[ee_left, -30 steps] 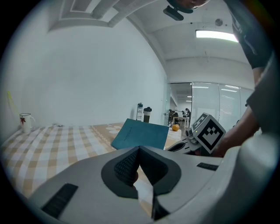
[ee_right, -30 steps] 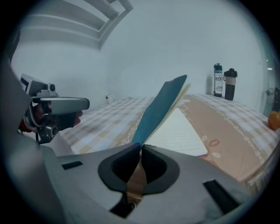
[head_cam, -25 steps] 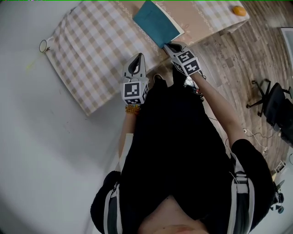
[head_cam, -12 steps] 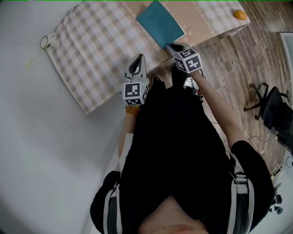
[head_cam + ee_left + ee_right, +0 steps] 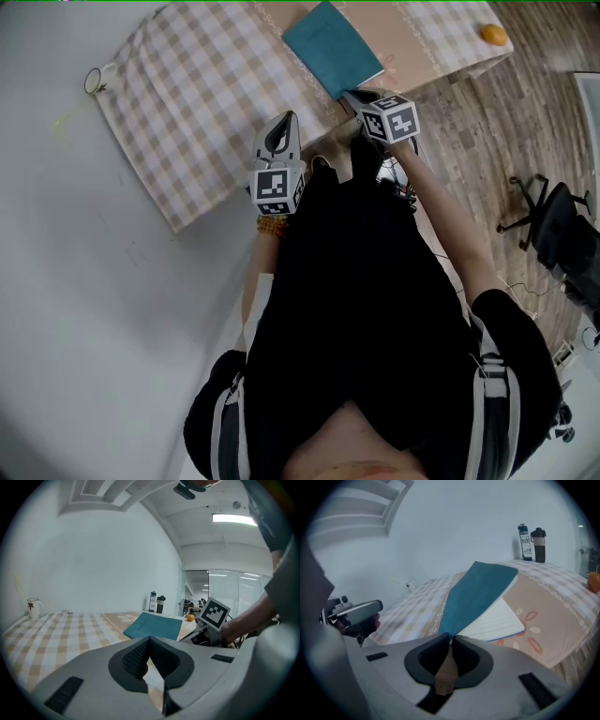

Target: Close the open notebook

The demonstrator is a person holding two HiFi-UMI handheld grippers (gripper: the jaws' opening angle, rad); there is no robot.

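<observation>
Right tongs (image 5: 451,637) pinching the near corner of the teal cover (image 5: 480,590), jaws just eased a little apart.
Cover corner caught between the nearly closed tips, slanting up and away over the lined pages (image 5: 497,620) just ahead. Left tongs (image 5: 149,639) closed tip to tip on nothing, above the checked cloth (image 5: 56,634), with the notebook (image 5: 154,626) ahead and slightly right.

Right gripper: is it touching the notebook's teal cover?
Touching. The right gripper view shows the cover pinched by its corner in the right gripper, raised off the page; the jaws have just been opening slightly.
</observation>
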